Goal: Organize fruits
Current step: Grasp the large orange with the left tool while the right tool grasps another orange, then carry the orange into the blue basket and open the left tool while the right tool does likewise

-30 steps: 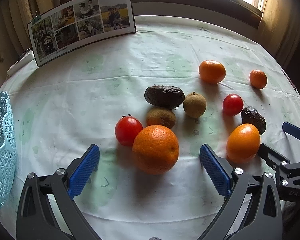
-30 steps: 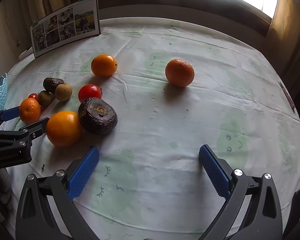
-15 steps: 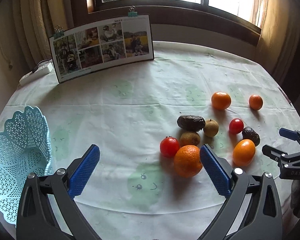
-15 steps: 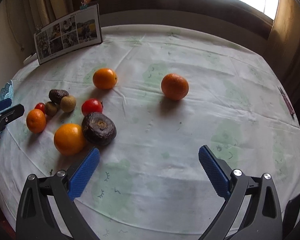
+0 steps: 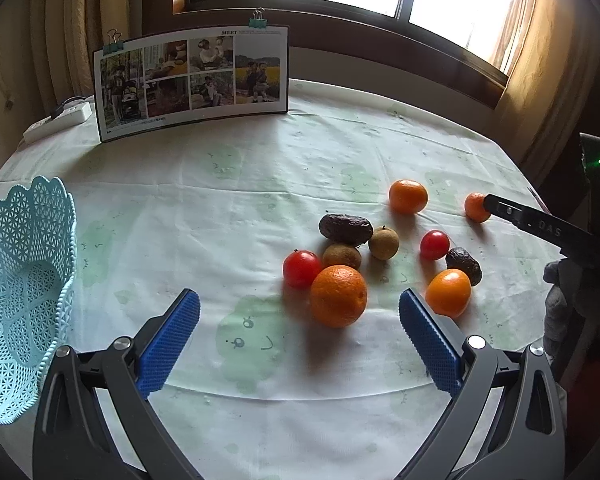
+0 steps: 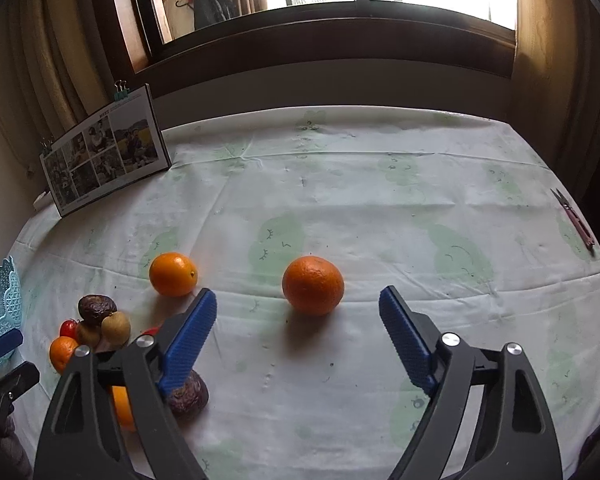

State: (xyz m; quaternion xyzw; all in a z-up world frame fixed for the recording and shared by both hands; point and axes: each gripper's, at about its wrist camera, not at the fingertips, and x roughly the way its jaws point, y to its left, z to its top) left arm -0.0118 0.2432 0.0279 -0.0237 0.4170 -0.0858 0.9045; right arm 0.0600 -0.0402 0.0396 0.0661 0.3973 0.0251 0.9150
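My left gripper (image 5: 300, 336) is open above the tablecloth, with a large orange (image 5: 338, 296) just ahead between its blue pads. Around that orange lie a tomato (image 5: 302, 268), a kiwi (image 5: 342, 256), a dark avocado (image 5: 345, 229) and other small fruits. A light blue lattice basket (image 5: 20, 288) stands empty at the left. My right gripper (image 6: 298, 332) is open too, and a lone orange (image 6: 313, 285) sits on the cloth just beyond its fingertips. A second orange (image 6: 173, 274) lies to its left, and a dark avocado (image 6: 188, 396) shows behind the left finger.
A clipped photo board (image 5: 192, 80) leans at the back left of the round table (image 5: 260, 168). A white power strip (image 5: 58, 120) lies beside it. Small scissors (image 6: 574, 218) lie near the right edge. One finger (image 5: 540, 226) of the right gripper crosses the left view's right side.
My left gripper has pulled back and up from the fruit cluster, bringing the basket into view. My right gripper has moved forward toward the lone orange, which now sits close ahead.
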